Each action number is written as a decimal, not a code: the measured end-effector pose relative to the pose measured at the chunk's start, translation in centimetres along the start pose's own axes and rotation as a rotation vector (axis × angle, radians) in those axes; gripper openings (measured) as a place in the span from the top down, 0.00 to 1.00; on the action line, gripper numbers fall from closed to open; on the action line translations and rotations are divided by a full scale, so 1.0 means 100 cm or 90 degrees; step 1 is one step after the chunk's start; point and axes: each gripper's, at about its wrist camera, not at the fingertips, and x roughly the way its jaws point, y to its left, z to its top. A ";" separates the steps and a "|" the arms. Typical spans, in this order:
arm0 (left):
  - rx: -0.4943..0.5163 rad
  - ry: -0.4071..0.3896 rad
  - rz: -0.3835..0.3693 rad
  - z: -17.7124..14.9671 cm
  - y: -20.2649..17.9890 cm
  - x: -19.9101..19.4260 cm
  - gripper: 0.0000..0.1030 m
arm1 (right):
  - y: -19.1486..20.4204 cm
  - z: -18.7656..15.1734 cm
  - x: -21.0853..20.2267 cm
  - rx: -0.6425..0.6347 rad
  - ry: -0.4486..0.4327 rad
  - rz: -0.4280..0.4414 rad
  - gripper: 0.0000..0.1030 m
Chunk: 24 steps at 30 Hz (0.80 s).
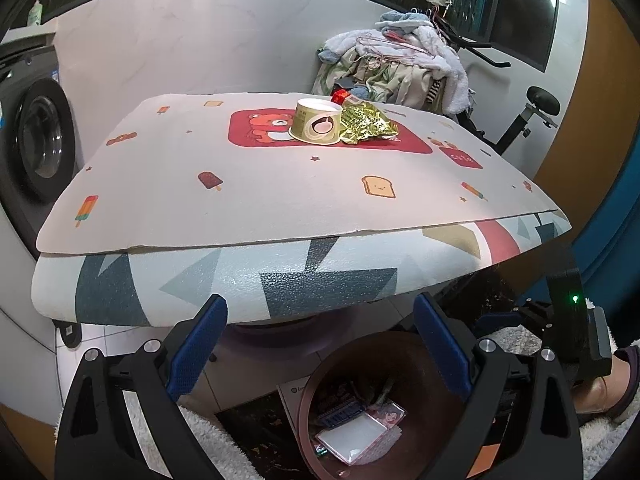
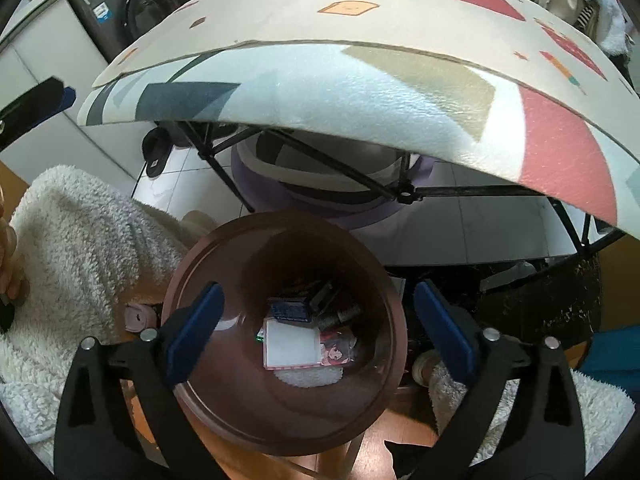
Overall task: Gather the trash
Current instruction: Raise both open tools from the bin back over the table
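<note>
Left wrist view: left gripper (image 1: 320, 344) has jaws wide and empty, aimed at the cup (image 1: 316, 122) and gold wrapper (image 1: 368, 126) side by side far across the desk (image 1: 240, 200). Right gripper (image 2: 316, 336) hangs jaws wide, empty, over the bin (image 2: 224, 412), so left's probably nearer. Laundry-room clutter behind.

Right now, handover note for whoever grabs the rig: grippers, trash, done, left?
Left gripper: open, empty, level with the table's near edge.
Right gripper: open, empty, over the brown bin.
Bin: on the floor in front of the table; it already holds a white tray and wrappers.
Left: paper cup and gold foil wrapper on the table's far side, plus a small red item behind them.
</note>
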 end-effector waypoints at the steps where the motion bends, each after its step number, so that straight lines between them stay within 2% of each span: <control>1: 0.001 0.001 0.000 0.000 0.000 0.000 0.11 | -0.002 0.001 0.000 0.006 -0.001 -0.001 0.06; 8: -0.007 0.005 0.000 0.002 0.003 -0.001 0.11 | -0.010 0.004 -0.011 0.030 -0.029 -0.008 0.06; 15: -0.010 -0.025 -0.016 0.020 0.001 -0.007 0.11 | -0.021 0.019 -0.037 0.037 -0.085 -0.020 0.06; 19: -0.011 -0.048 -0.029 0.032 0.000 -0.011 0.11 | -0.033 0.034 -0.051 0.045 -0.104 -0.025 0.06; 24: 0.003 -0.059 -0.022 0.051 0.004 -0.009 0.11 | -0.053 0.062 -0.070 0.059 -0.139 -0.032 0.06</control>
